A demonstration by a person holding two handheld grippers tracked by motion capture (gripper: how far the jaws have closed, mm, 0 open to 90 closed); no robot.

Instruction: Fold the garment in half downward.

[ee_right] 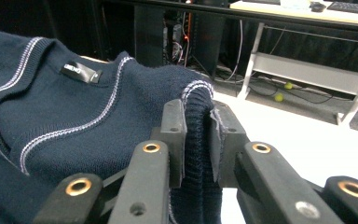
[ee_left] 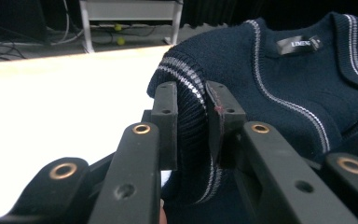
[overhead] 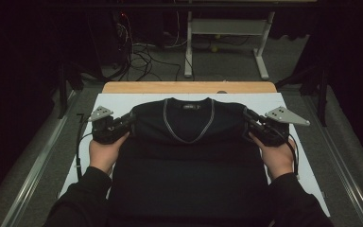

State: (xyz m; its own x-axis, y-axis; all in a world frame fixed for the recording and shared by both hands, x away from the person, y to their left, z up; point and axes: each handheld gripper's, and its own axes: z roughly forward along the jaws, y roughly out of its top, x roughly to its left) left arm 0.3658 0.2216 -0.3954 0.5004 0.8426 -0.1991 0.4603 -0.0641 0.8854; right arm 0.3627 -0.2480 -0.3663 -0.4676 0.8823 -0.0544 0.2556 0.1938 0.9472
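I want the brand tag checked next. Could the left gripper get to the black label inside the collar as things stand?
Probably not yet: the left gripper is shut on the navy knitted vest's armhole, though the label lies uncovered.

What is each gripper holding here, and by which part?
Both grip the navy V-neck knit vest: the left gripper pinches its striped armhole edge, and the right gripper pinches the opposite one.

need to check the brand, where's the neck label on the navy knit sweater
In the high view the small black neck label sits inside the back of the navy knit sweater's collar, at the table's far middle, between the two grippers.
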